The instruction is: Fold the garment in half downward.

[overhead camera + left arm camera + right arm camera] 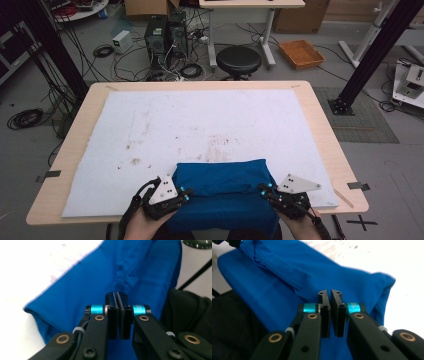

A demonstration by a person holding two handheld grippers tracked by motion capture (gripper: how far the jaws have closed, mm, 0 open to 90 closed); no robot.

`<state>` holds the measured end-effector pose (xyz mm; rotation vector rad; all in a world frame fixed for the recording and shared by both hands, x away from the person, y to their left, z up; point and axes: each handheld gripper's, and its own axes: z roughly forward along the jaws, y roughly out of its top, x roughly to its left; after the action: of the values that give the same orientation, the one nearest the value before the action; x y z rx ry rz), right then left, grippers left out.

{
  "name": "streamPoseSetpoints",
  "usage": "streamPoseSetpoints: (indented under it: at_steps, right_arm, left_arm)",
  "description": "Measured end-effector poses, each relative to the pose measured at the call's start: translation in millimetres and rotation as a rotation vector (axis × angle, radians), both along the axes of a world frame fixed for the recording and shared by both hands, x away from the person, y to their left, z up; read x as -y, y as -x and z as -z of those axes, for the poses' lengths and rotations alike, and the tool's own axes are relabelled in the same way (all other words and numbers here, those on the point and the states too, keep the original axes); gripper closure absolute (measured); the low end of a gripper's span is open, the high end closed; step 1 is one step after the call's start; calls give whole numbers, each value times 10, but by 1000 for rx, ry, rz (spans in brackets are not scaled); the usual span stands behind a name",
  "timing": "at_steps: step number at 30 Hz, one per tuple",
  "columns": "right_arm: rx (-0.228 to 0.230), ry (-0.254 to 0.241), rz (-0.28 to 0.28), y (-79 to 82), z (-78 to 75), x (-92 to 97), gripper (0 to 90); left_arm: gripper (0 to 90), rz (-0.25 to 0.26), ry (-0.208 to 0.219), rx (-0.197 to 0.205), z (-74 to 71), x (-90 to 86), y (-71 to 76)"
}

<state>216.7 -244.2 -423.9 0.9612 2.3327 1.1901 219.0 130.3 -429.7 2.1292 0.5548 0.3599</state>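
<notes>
The blue fabric garment [225, 192], folded into a thick rectangular bundle, lies at the near edge of the white foam mat [200, 120] that covers the light wooden table [320, 115]. Its near portion hangs over the table edge toward the person.

Left gripper [184, 195]: positioned at the garment's left side, tips touching or just beside the fabric. In the left gripper view the jaws of the left gripper [117, 295] stand almost together, with a hairline gap. A puckered gather of the garment [125, 280] sits just past the tips; no cloth is visible between the pads.

Right gripper [265, 189]: positioned at the garment's right side. In the right gripper view the jaws of the right gripper [329, 293] stand narrow with a thin empty slit, above the garment [287, 285].

Status, as judged: the garment appears folded at least once and gathered to the near edge. Neither gripper holds fabric. Remaining work likely includes regripping both sides for a further fold or repositioning farther onto the mat.
</notes>
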Motion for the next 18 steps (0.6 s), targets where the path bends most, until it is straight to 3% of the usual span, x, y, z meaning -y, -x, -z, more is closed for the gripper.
streamPoseSetpoints:
  at_steps: [2,6,9,11,13,16,18]
  right_arm:
    - [-9,-4,-3,48,8,30,806]
    - [0,-18,5,122,-40,109,762]
    - [19,-41,45,41,-108,175,705]
    - [24,-59,82,-110,-135,208,646]
    - [-1,-91,132,-323,-142,226,588]
    - [-41,-131,205,-662,-102,230,528]
    - [-109,-166,234,-865,-41,227,505]
  left_arm:
    - [853,-2,-4,-4,18,-18,25]
    - [714,-24,7,-7,-8,-75,30]
    - [634,-84,36,9,-66,-115,-98]
    - [625,-140,70,8,-98,-157,-286]
    - [587,-195,99,-18,-103,-178,-521]
    - [585,-251,92,-63,-54,-177,-820]
    - [585,-269,75,-103,8,-157,-925]
